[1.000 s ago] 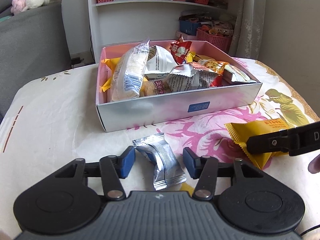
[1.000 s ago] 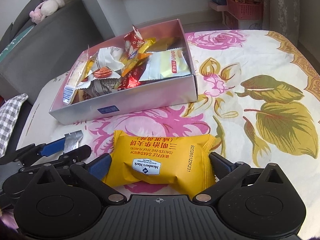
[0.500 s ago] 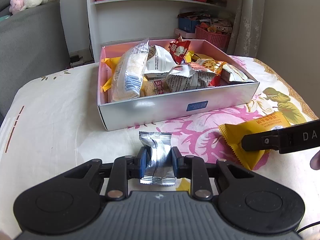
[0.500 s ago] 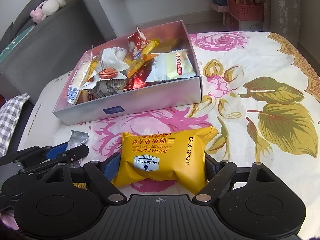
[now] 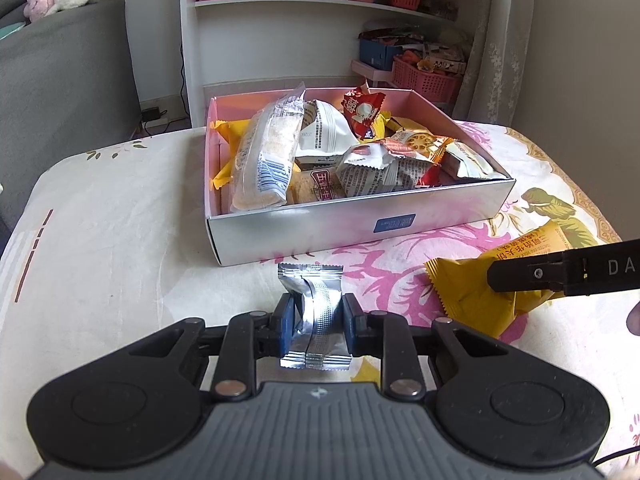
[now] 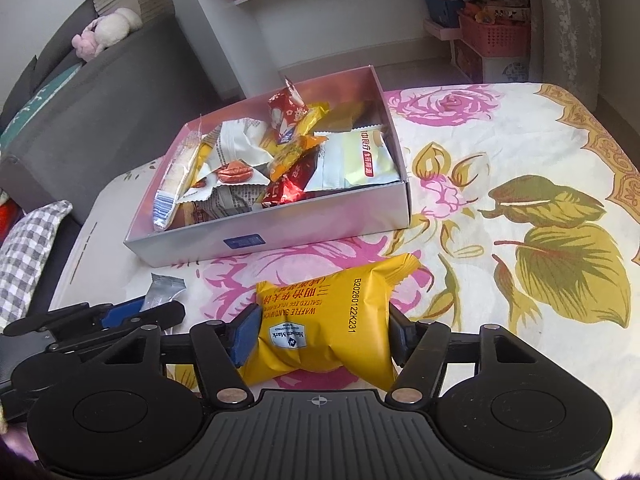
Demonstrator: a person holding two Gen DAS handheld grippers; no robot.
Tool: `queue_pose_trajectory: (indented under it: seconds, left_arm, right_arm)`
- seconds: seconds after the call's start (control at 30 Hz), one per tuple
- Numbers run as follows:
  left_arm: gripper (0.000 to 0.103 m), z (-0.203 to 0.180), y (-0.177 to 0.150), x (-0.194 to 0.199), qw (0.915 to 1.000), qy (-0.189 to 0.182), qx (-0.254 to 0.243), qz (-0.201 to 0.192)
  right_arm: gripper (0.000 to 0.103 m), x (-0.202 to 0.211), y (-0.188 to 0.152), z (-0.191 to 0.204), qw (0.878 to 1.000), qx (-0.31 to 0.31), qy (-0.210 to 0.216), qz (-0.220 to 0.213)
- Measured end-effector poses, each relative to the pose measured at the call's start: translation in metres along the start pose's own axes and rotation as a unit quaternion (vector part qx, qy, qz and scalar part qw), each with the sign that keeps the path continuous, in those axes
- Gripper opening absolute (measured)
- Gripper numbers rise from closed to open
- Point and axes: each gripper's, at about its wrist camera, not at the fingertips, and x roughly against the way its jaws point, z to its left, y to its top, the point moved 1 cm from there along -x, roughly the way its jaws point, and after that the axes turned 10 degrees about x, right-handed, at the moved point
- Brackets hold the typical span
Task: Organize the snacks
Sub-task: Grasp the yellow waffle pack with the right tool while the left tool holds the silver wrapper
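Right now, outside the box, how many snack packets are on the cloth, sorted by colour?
Silver packet, in the left claw: 1
Yellow packet, in the right claw: 1
Total outside the box: 2

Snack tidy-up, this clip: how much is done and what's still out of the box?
Done: most snacks already sit piled in the box. In hand: the left tool is shut on the silver packet, and the right tool, jaws just closing, squeezes the yellow waffle pack. Left: both packs still rest on the tablecloth and need lifting into the box.
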Motion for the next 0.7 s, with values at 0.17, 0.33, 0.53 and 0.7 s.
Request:
queue_pose_trajectory:
  seconds: [0.17, 0.33, 0.53, 0.7]
  left_arm:
    - [0.022, 0.001, 0.003, 0.004, 1.0000, -0.003, 0.005, -0.003]
    - [0.022, 0.002, 0.004, 0.006, 0.9999, -0.005, 0.010, -0.004]
    - [0.022, 0.000, 0.006, 0.009, 0.9999, -0.009, 0.010, -0.005]
    - [0.022, 0.000, 0.008, 0.013, 0.9998, -0.012, 0.013, -0.009]
  right_arm:
    - [0.047, 0.007, 0.004, -0.003, 1.000, -0.018, 0.012, -0.008]
    - [0.041, 0.013, 0.006, -0.007, 0.999, -0.030, 0.021, -0.015]
    - [0.031, 0.024, 0.010, -0.003, 0.998, -0.029, 0.033, -0.032]
    - [0.027, 0.030, 0.014, 0.001, 0.998, -0.027, 0.040, -0.043]
